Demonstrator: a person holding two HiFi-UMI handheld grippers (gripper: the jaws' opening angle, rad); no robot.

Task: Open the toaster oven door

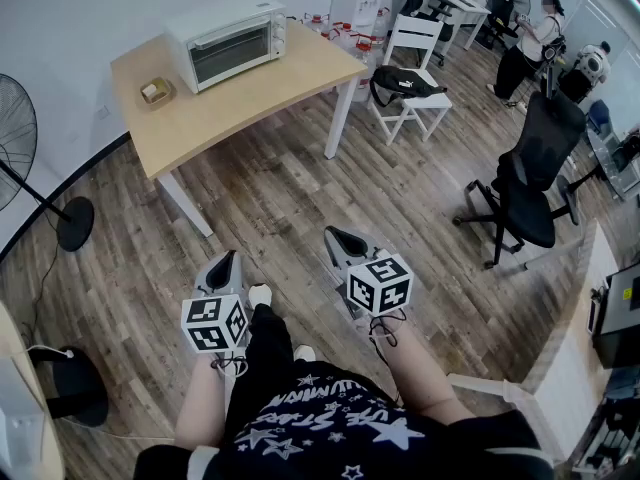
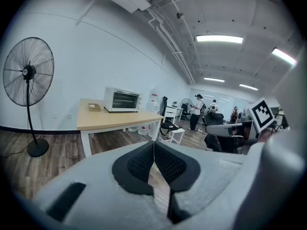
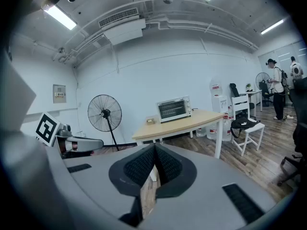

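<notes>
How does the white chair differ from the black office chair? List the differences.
The white chair has four straight legs; the black chair stands on a star base. The white chair carries a black bag on its seat; the black chair's seat is bare. The white chair stands close by the table; the black chair stands farther off. Both are upright on the wood floor, with nobody sitting.
</notes>
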